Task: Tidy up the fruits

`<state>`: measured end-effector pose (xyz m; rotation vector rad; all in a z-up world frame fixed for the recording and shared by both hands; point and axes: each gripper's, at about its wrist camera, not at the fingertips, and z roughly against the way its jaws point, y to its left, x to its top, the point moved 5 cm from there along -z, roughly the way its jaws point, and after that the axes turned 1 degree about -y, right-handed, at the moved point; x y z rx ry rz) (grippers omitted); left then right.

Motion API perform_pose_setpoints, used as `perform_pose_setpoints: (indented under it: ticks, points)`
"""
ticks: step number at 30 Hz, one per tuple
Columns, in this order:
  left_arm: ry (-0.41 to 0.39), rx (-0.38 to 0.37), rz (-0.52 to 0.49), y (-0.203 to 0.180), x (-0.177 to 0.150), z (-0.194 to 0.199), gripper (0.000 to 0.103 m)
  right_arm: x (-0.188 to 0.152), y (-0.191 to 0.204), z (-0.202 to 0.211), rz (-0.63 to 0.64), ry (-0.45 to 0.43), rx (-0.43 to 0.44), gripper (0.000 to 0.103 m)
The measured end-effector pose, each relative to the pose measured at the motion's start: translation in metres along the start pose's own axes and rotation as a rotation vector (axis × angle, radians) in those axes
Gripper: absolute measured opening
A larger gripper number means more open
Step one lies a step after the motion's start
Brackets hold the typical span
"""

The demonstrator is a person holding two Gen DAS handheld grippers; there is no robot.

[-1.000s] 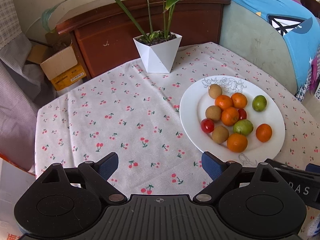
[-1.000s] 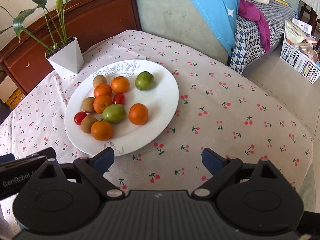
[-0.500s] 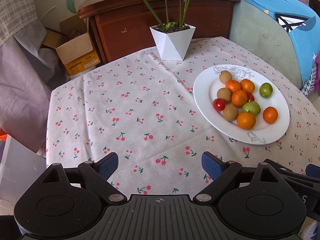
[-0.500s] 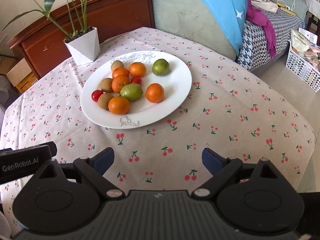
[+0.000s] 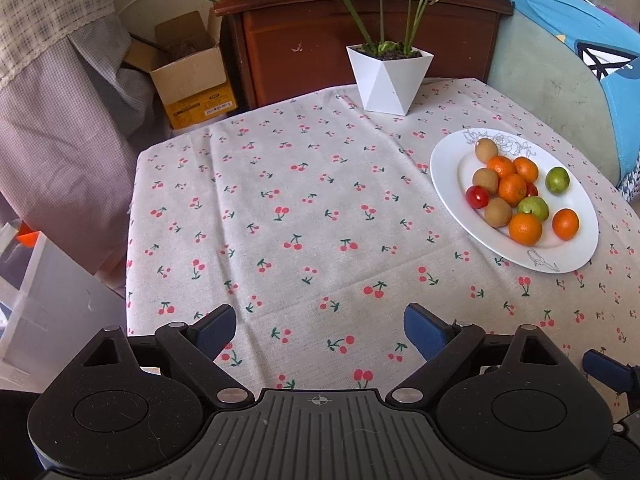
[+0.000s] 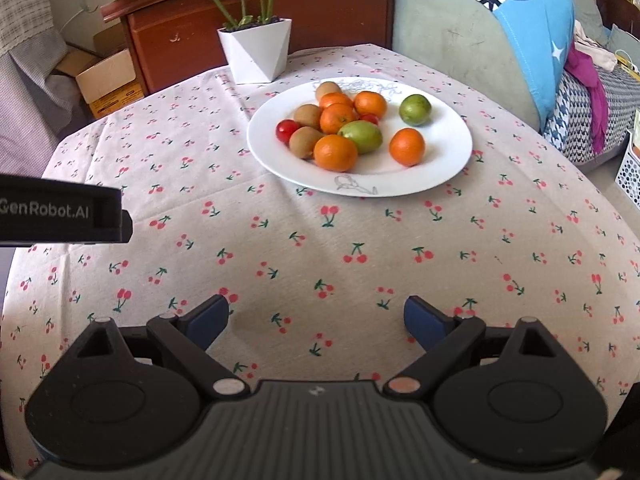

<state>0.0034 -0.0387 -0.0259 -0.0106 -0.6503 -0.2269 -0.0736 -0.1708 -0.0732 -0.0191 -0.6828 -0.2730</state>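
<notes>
- Left wrist view: the left gripper [image 5: 319, 330] is seen with its jaws spread wide and empty. Against the pictures of a second ago, it has been drawn back from the white plate [image 5: 448, 184], which now lies well apart, at right.
- No fruit has been shifted on the plate in that time; the withdrawal fits either a finished sorting or a pause before one.
- Right wrist view: the right gripper [image 6: 316, 322] is likewise held wide and empty, and has also been pulled back over the cherry-print tablecloth [image 6: 320, 240].
- Counted on the plate: five oranges [image 6: 335, 153], three kiwis [image 6: 305, 142], two green fruits [image 6: 361, 136], two red tomatoes [image 6: 286, 130], one half hidden. None is seen on the cloth.
- One potted plant [image 6: 256, 54] stands behind.
</notes>
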Motion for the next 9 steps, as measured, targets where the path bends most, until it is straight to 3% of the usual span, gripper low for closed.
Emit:
perform_pose_setpoints:
  ticks: [9]
  points:
    - [-0.001,0.005,0.013,0.013,-0.002,-0.001,0.094,-0.001,0.014,-0.010,0.042,-0.103,-0.021,0.102]
